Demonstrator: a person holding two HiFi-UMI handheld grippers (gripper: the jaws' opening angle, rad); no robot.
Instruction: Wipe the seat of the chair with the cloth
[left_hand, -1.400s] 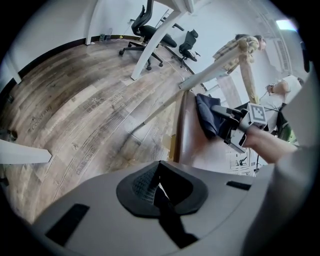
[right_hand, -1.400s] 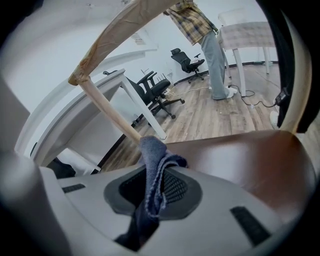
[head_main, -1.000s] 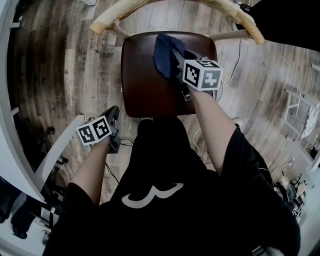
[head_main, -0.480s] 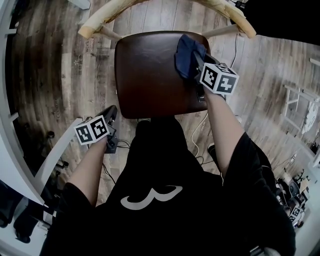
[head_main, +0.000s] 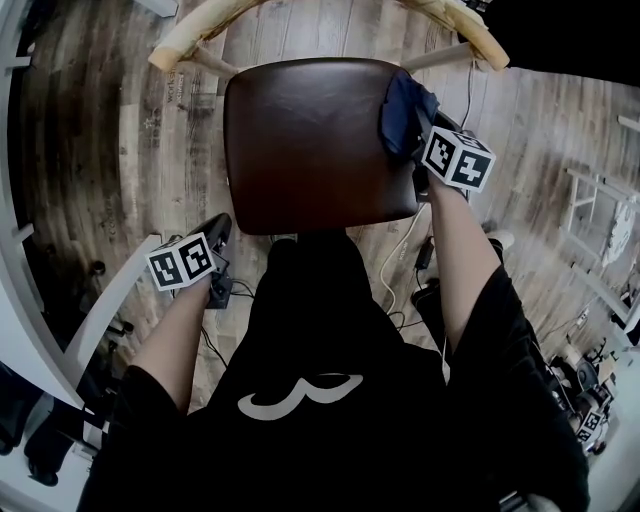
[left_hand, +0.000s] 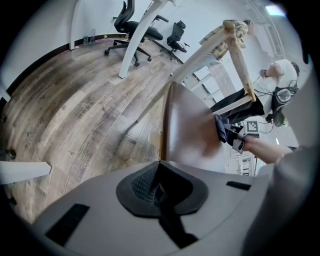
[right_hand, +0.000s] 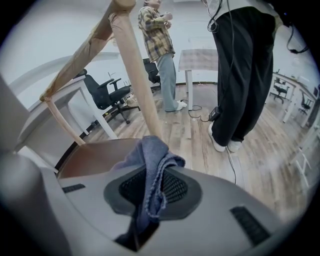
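Cloth (head_main: 404, 112) pinched in the right gripper (head_main: 414, 136) sits at the seat's (head_main: 310, 140) right edge, bare leather leftward; the left gripper (head_main: 222, 232), jaws pressed together, idles off its front.

place: office | cues: swivel chairs (left_hand: 176, 31) (two, black), white desk leg (left_hand: 124, 69), cables (head_main: 386, 272) on plank floor (head_main: 120, 120)

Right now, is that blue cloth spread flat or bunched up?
Bunched up. The cloth is pinched in folds between the right gripper's shut jaws, crumpled at the seat's right edge.
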